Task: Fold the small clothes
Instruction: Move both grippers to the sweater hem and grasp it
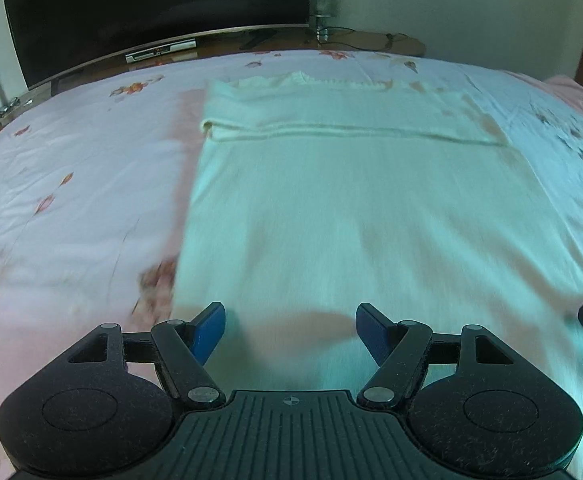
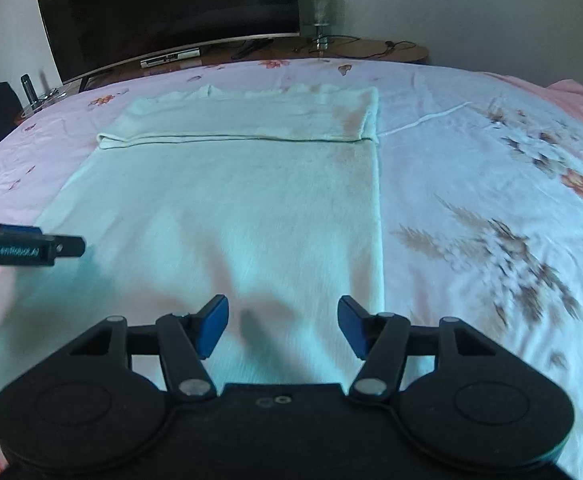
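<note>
Left gripper (image 1: 290, 330) hangs over the near part of the pale garment (image 1: 351, 216), jaws spread wide w/ nothing between the blue pads; only cloth below the gap. Its own view is smeared by motion, so whether the pads brush the fabric is hard to say, prob. not. In the right wrist view the left gripper's (image 2: 71, 247) black tip pokes in from the left edge, near the garment's (image 2: 227, 208) left border.

Garment lies flat on the bed (image 1: 71, 184), roughly centred, long edges running away from the cameras. Far end is folded back on itself into a band, the fold line crossing the cloth side to side; a scalloped edge shows at the very top. Faint brownish marks near its far right corner. Bedsheet is pink-white w/ a floral print, flowers denser on the right side.

Right gripper (image 2: 282, 326) sits over the near right part of the garment, close to its right edge, jaws about half spread and empty; a finger shadow falls on the cloth between them.

Beyond the bed, left to right: a dark bottle-like item (image 2: 27, 86), a big dark TV (image 2: 171, 12) on a low wooden desk (image 2: 371, 49), a flat box (image 2: 169, 58) under the screen, then a tall clear glass vessel (image 2: 318, 8); contents not readable, looks empty. Loose cables (image 2: 395, 46) trail on the desk to its right.
</note>
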`<state>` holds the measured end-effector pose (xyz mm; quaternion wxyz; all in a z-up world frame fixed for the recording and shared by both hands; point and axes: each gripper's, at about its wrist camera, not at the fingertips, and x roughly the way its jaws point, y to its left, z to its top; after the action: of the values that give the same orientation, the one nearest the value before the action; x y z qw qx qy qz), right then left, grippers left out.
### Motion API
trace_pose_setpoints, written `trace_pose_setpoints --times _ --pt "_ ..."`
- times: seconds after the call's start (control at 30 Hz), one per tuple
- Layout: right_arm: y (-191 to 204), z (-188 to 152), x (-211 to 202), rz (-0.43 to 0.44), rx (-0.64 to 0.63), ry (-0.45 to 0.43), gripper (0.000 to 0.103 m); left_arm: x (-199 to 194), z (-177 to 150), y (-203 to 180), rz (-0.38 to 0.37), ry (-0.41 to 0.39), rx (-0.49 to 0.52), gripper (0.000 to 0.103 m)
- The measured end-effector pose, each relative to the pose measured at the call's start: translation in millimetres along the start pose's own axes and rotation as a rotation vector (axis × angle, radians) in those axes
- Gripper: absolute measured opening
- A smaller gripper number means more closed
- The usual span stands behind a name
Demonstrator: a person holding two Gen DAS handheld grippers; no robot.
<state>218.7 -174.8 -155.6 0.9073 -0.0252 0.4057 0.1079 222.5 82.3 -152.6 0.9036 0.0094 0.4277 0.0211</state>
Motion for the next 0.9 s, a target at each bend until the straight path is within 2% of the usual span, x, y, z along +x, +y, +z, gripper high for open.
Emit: trace_pose_setpoints --times 0.33,0.63,0.87,0.9 --pt "-5.3 -55.9 -38.7 -0.094 0.066 0.029 0.062 -44.0 -64.0 29.7 -0.032 0.001 0.017 0.072" --pt "-8.9 -84.1 -62.5 -0.131 0.05 0.032 0.059 -66.2 -96.3 70.4 -0.081 0.037 -0.072 0.072" --pt "-15.0 -97.9 -63.6 -0.09 0.138 0.079 0.058 -72.0 -109.7 74.5 -0.192 0.067 -0.177 0.072" --pt "-13.5 -99.3 -63.8 -0.091 0.145 0.079 0.058 -72.1 -110.9 73.9 -0.195 0.063 -0.18 0.068"
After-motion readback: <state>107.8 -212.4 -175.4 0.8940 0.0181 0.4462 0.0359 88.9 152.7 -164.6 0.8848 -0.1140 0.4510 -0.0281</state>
